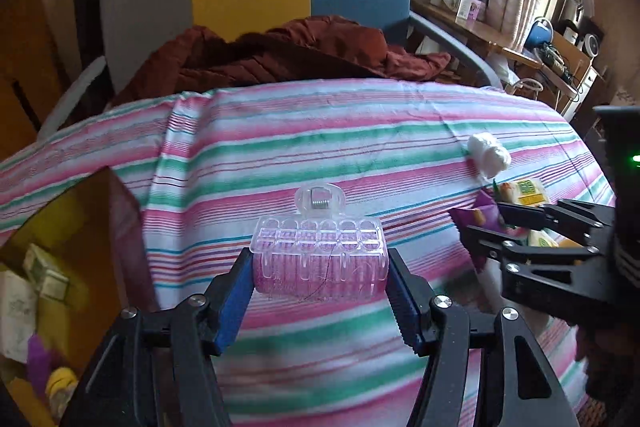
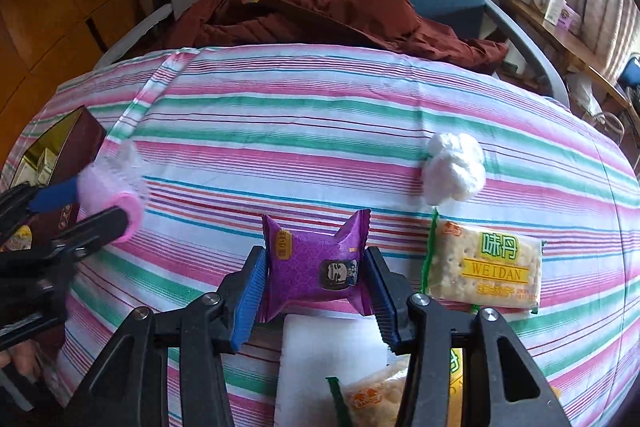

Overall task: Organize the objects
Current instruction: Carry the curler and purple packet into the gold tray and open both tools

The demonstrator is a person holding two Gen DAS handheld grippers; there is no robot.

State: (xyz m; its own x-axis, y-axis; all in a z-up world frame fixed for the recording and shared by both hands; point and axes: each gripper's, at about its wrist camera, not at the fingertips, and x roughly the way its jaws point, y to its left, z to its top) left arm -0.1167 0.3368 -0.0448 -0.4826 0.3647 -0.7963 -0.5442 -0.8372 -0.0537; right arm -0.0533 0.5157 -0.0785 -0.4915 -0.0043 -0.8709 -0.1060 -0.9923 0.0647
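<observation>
Pink hair roller (image 1: 320,259) pinched crosswise in left hand-held gripper (image 1: 320,283), open box (image 1: 60,255) just left, nearer than right hand-held gripper (image 2: 316,279), itself clamping purple snack packet (image 2: 316,267).

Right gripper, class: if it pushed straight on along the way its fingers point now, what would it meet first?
The right gripper is already shut on the purple snack packet. Straight beyond that, the first thing is probably the bare striped cloth; the cotton wad lies off to the right. Depth is uncertain.
</observation>
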